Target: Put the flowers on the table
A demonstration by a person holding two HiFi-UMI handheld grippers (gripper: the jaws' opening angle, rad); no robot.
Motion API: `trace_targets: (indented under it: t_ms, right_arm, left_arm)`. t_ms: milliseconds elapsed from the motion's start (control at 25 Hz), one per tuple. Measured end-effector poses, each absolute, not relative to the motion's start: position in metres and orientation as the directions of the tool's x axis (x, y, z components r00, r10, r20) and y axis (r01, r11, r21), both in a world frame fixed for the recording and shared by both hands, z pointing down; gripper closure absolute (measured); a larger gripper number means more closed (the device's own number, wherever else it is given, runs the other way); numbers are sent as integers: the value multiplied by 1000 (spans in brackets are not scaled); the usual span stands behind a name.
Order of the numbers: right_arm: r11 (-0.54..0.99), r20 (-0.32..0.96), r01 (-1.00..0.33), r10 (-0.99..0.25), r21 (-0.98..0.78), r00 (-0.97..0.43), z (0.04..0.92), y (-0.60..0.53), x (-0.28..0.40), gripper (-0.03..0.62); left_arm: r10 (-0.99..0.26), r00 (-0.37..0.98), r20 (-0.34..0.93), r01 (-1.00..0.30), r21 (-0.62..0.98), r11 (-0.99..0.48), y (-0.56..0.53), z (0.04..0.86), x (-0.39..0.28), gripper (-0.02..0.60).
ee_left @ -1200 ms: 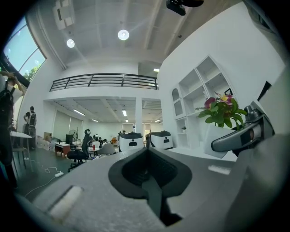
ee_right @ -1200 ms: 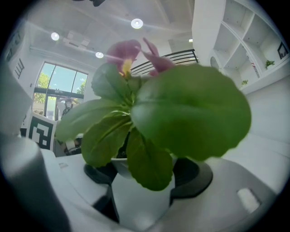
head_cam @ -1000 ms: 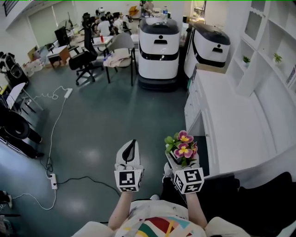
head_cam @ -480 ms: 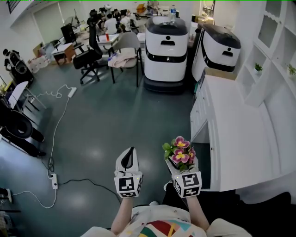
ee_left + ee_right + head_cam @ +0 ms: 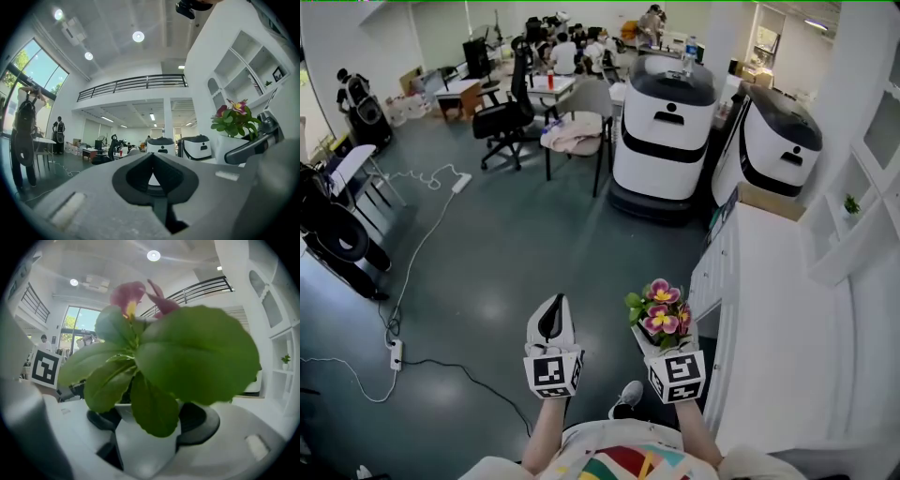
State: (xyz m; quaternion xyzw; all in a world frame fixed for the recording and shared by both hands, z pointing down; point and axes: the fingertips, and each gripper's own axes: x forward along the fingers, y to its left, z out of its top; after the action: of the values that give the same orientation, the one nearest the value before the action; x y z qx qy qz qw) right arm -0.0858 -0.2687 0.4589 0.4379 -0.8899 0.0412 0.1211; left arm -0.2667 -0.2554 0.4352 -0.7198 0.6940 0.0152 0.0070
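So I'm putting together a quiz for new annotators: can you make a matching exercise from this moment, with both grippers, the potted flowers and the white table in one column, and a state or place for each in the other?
Things:
1. left gripper
2. right gripper
3. potted flowers
4. white table

States or places:
A. along the person's right side
B. clamped on the white pot
C. jaws together, nothing in them
D. held in the air, left of the table's edge

Pairs: 1-C, 2-B, 3-D, 4-A
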Motion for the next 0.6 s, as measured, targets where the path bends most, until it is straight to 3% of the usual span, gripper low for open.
trace_targets:
  t_ms: [280,600]
  right_arm:
    - [584,233,-812,-792,19,-564,461,-329,-33,258]
    - [425,196,-905,-888,2,-416,449,-370,54,258]
  left_arm:
    - [-995,87,-43,-996,-3,-87,-322,431,-208,578]
    - [-959,275,-71,-961,-37,-273,-387,413,-117,578]
